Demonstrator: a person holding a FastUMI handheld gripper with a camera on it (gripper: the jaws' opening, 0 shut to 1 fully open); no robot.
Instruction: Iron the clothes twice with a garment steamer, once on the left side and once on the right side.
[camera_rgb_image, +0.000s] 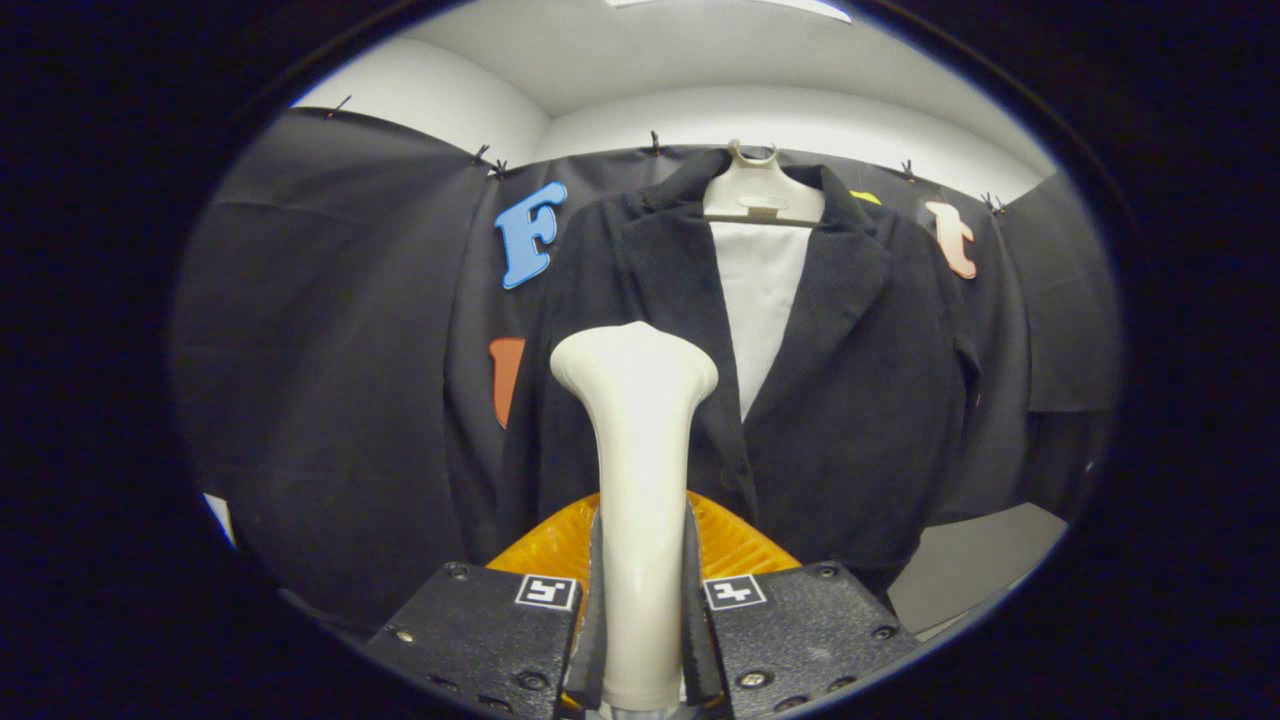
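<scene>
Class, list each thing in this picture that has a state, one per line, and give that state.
Tongs: shut on the steamer, both fingers pressing its handle.
Steamer: held upright, head in front of the jacket's left front panel; contact cannot be told.
Jacket: hanging, front closed low down, lapels open.
Hanger: carrying the jacket.

Camera rides on my gripper (640, 620), looking forward along my fingers (598, 600). It faces the hanging black jacket (850, 400) head-on and close, roughly chest height, with the booth wall behind.
</scene>
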